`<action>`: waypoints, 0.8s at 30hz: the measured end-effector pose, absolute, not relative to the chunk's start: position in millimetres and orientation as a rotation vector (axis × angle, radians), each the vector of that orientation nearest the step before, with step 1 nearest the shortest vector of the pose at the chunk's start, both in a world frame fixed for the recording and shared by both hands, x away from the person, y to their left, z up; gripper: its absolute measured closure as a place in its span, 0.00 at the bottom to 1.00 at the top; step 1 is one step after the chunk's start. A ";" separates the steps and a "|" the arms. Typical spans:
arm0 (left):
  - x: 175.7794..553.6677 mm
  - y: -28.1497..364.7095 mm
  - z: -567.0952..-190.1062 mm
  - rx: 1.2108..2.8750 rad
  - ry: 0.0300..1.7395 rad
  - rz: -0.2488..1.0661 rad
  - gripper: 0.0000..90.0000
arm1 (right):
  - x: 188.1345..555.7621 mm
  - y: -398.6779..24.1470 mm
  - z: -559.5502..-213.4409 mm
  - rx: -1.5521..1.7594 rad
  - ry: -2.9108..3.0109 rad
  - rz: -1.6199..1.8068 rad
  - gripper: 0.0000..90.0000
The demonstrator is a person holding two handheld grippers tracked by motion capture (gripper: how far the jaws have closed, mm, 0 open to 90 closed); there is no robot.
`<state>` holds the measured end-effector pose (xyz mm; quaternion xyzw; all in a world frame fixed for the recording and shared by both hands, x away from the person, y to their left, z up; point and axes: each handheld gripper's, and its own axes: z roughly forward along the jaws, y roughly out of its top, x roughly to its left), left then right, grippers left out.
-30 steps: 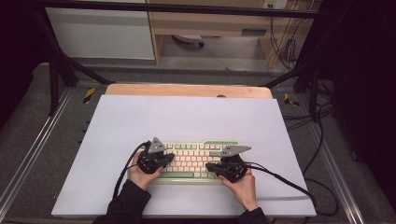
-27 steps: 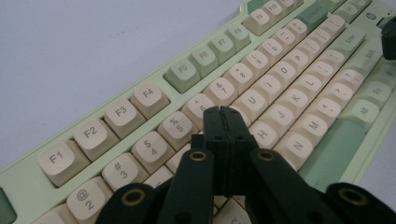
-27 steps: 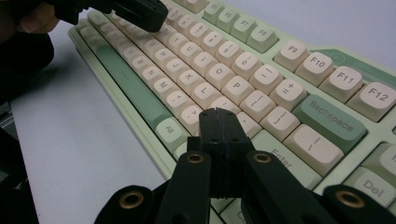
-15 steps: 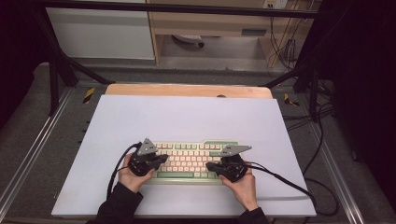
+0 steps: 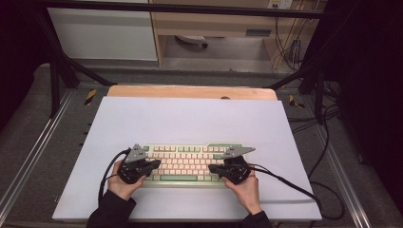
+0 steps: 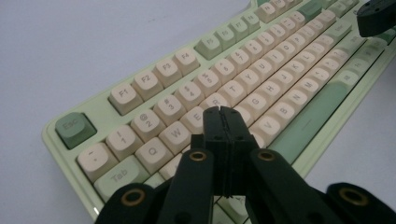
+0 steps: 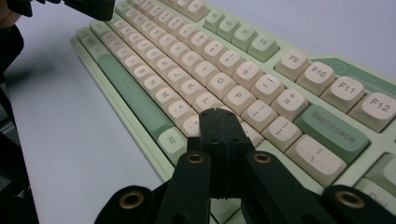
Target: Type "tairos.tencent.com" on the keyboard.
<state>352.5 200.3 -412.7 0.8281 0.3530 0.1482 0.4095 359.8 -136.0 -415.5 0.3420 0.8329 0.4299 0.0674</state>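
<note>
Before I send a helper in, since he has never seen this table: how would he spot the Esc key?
On the white sheet covering the table lies a pale green keyboard near the person's edge. Go to its far left corner, just beyond the left claw. The Esc key sits there alone, darker green, while the F keys beside it are cream.

Matt plastic keyboard (image 5: 190,164) with smooth cream and green keycaps, matt black plastic left gripper (image 6: 223,114) with brass-coloured rivets, smooth white mat (image 5: 190,121), bare wooden table edge (image 5: 190,91)
</note>
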 end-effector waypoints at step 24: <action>344.4 221.2 -420.3 2.067 0.922 0.361 0.99 | 365.3 -109.5 -430.4 1.002 2.559 1.268 1.00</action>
